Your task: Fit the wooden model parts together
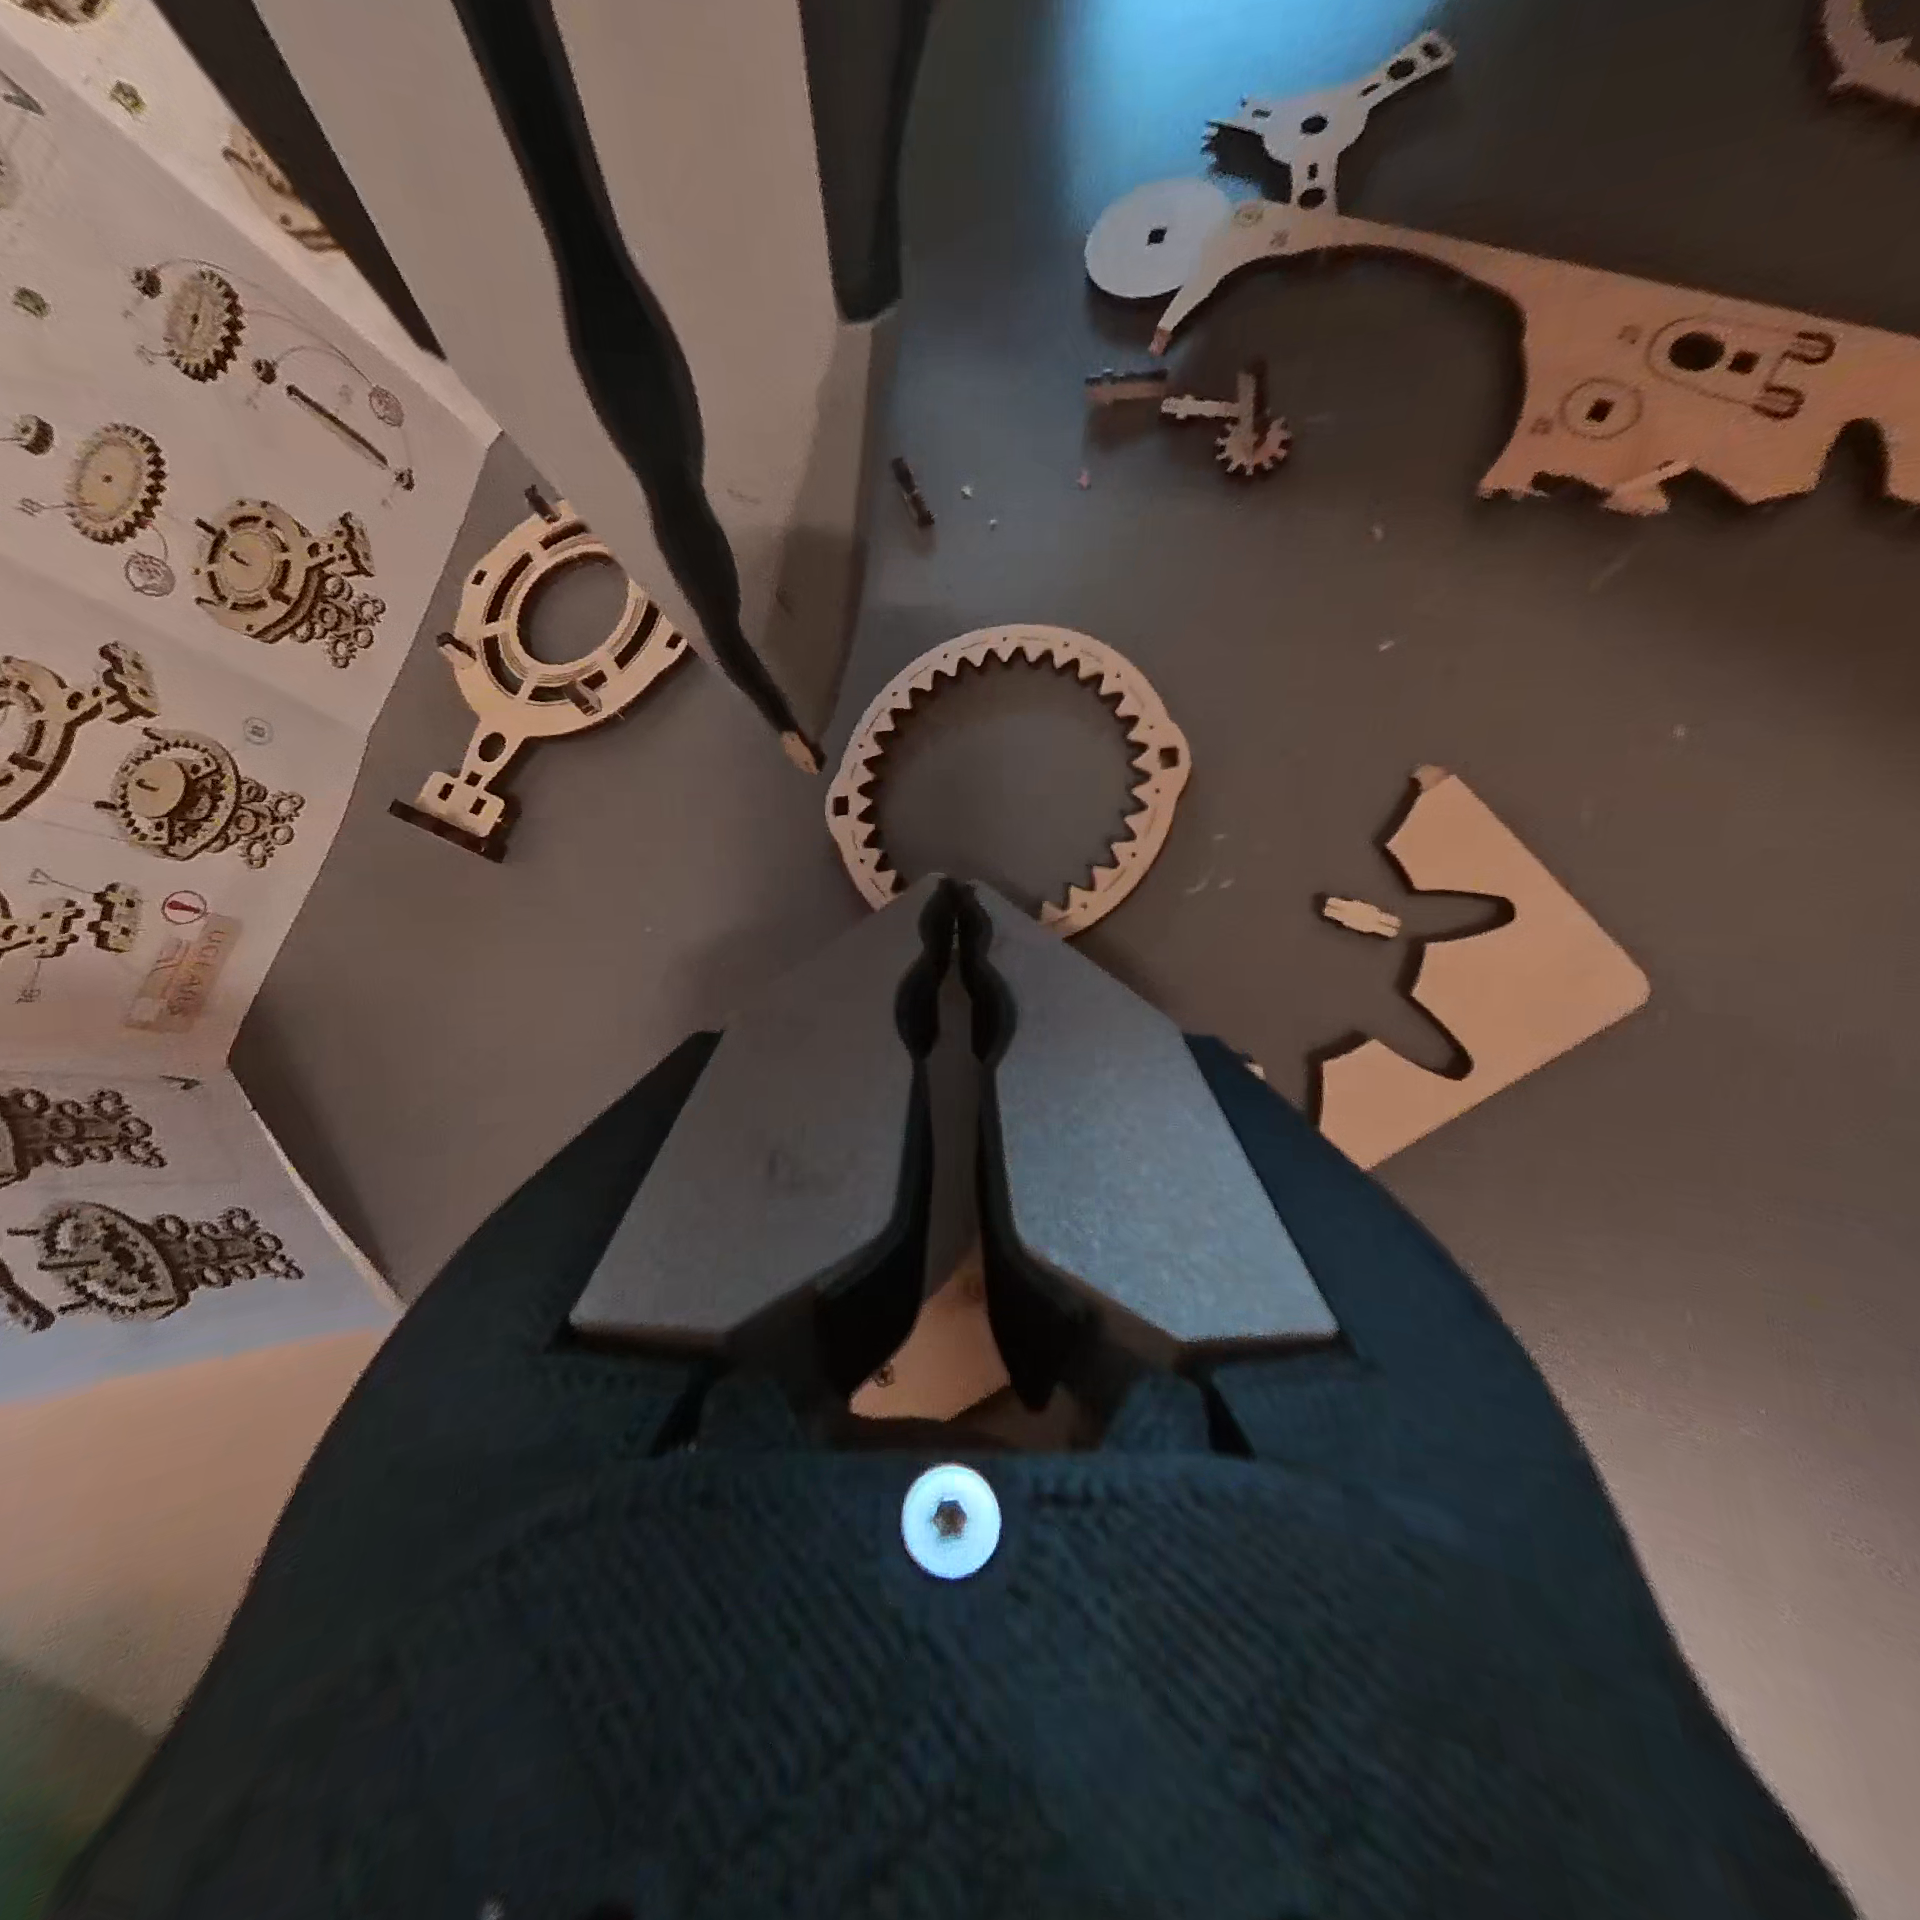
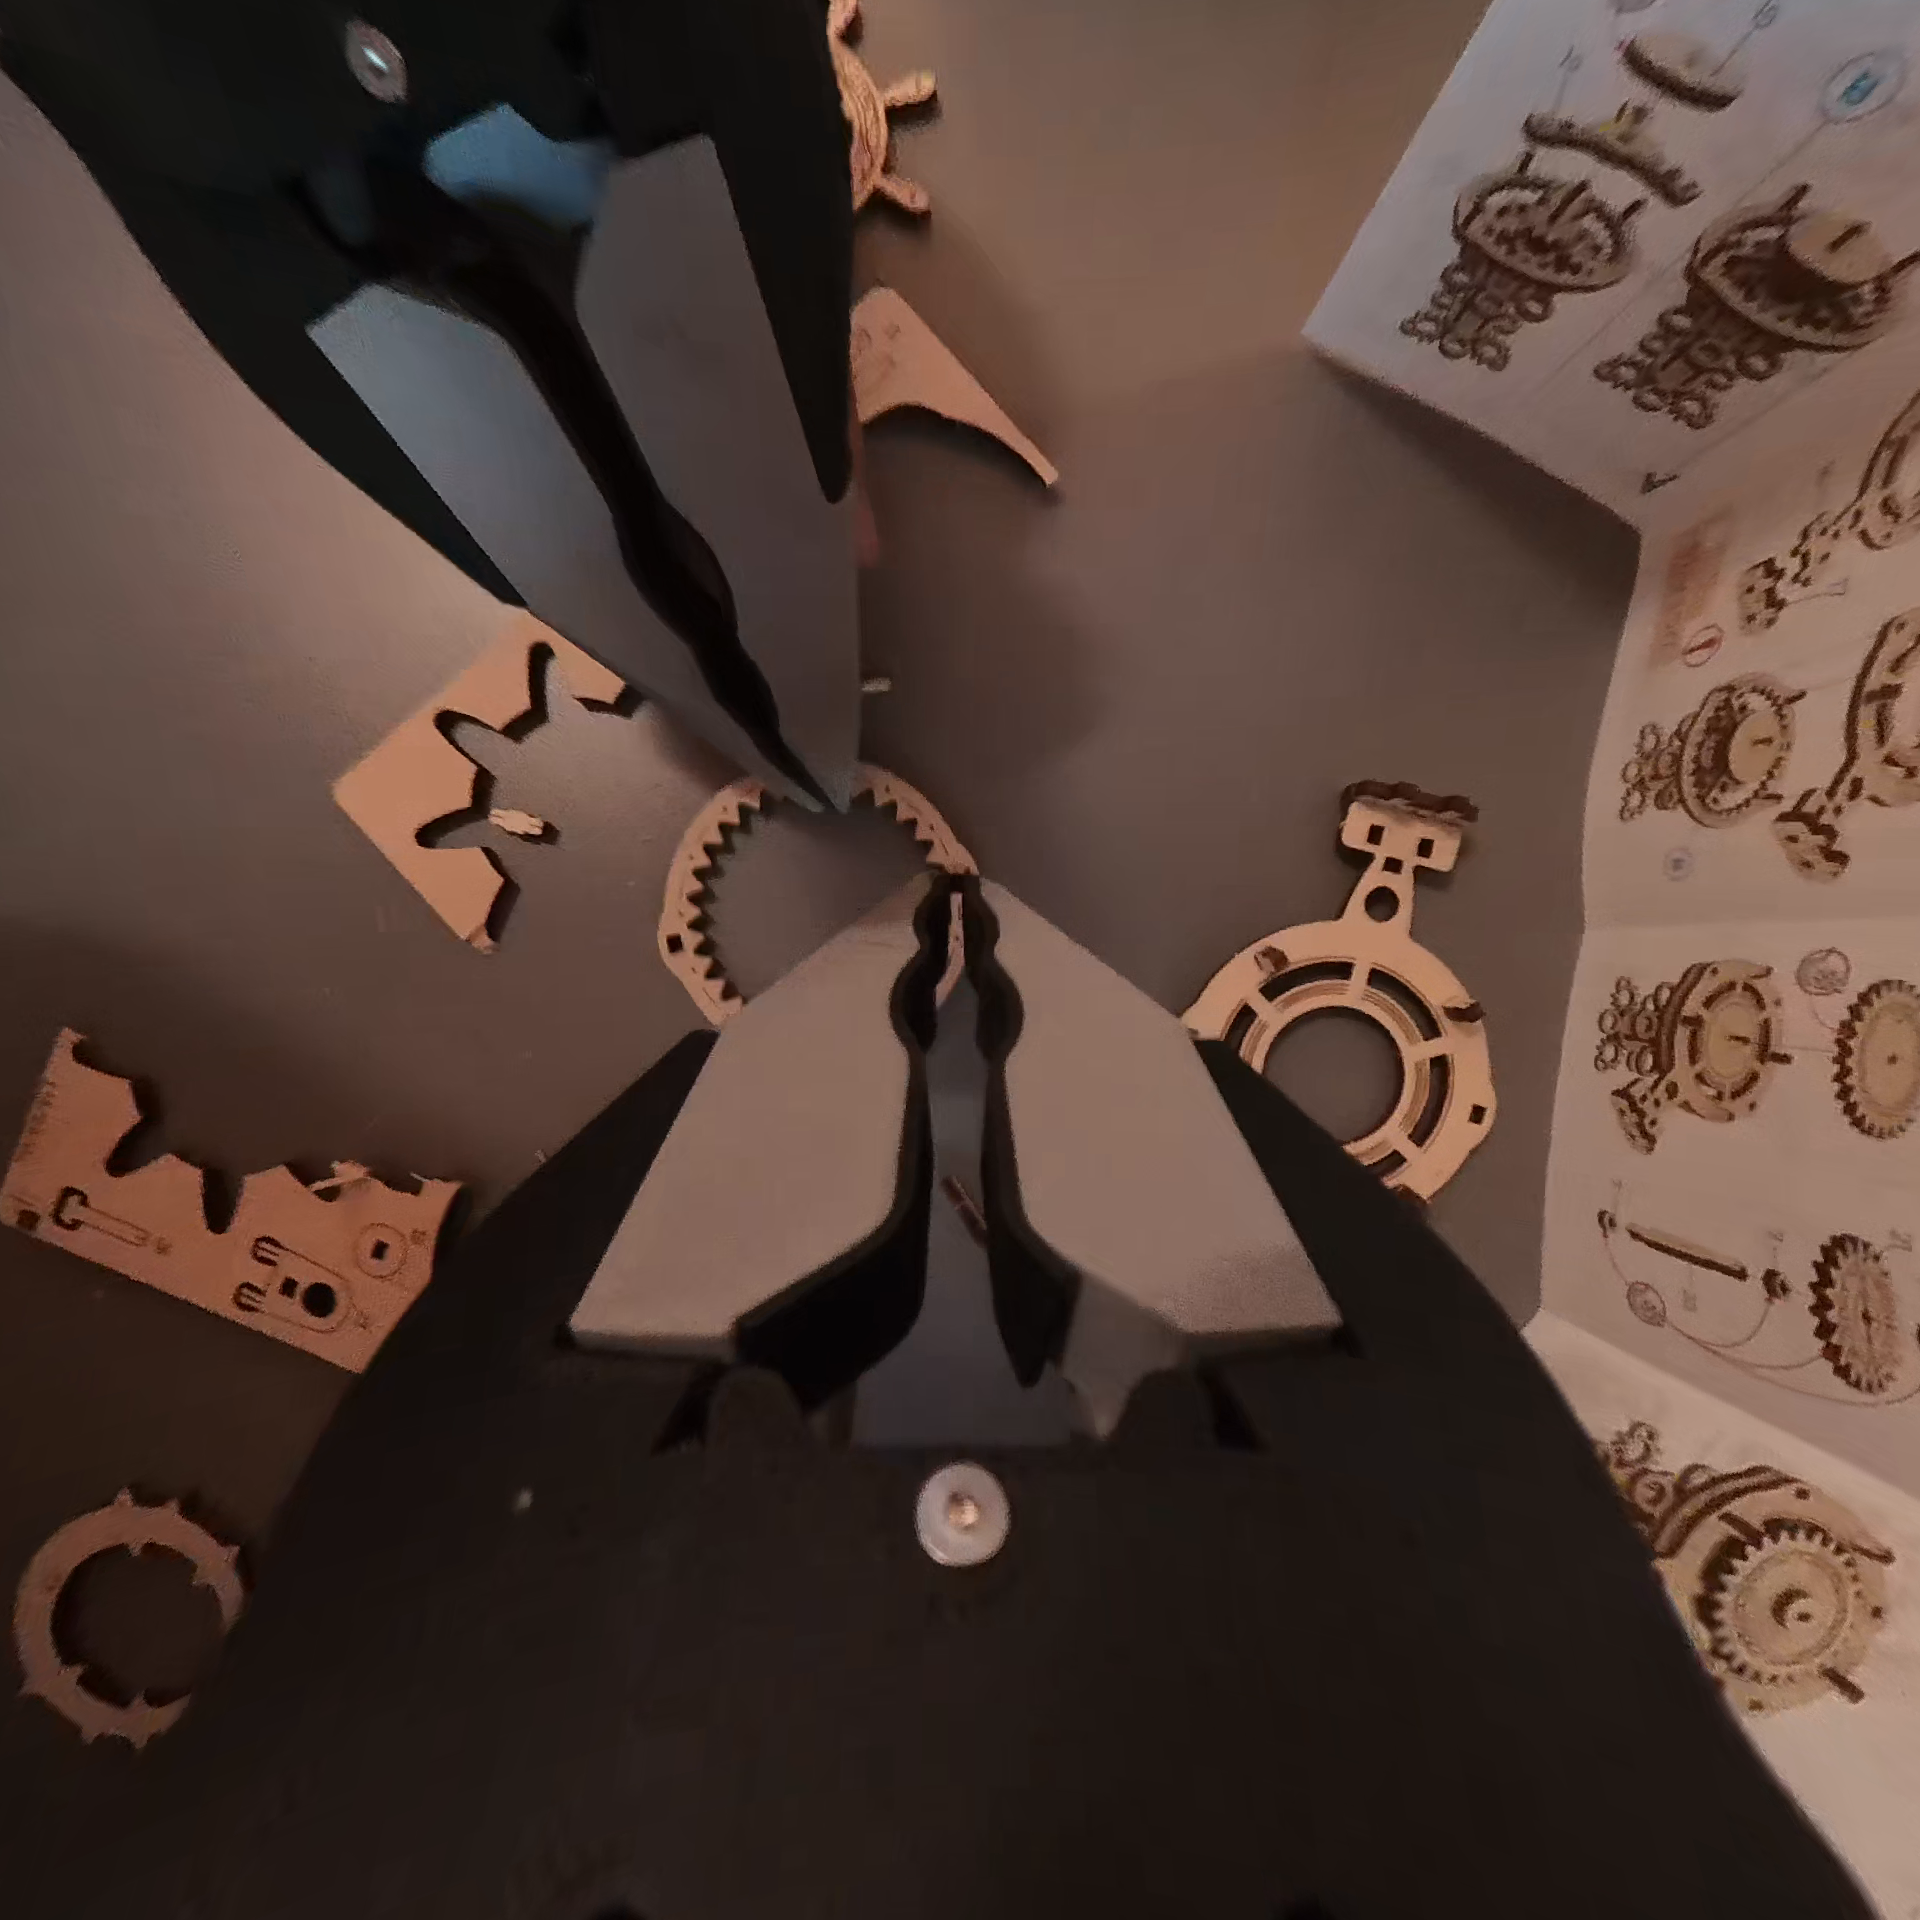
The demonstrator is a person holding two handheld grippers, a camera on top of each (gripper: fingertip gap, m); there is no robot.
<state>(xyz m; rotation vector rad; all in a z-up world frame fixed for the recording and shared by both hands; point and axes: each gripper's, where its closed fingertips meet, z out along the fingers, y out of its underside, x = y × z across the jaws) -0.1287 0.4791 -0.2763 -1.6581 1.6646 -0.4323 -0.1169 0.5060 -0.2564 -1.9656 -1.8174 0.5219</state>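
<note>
Left wrist view: my left gripper (image 1: 948,889) is clenched, tips at the near rim of the pale wooden ring with inward teeth (image 1: 1006,779) flat on the grey tabletop (image 1: 1558,1351) — my right gripper (image 1: 802,750) just left.

Right wrist view: my right gripper is clenched too, at the ring's right rim — what it pinches, I cannot tell.

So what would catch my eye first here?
Probably the wooden ring with inward teeth lying flat mid-table, with both closed tongs meeting at it: the left tongs at its near rim, the right tongs opposite. Next, the instruction sheet of gear drawings at the table's edge.
</note>
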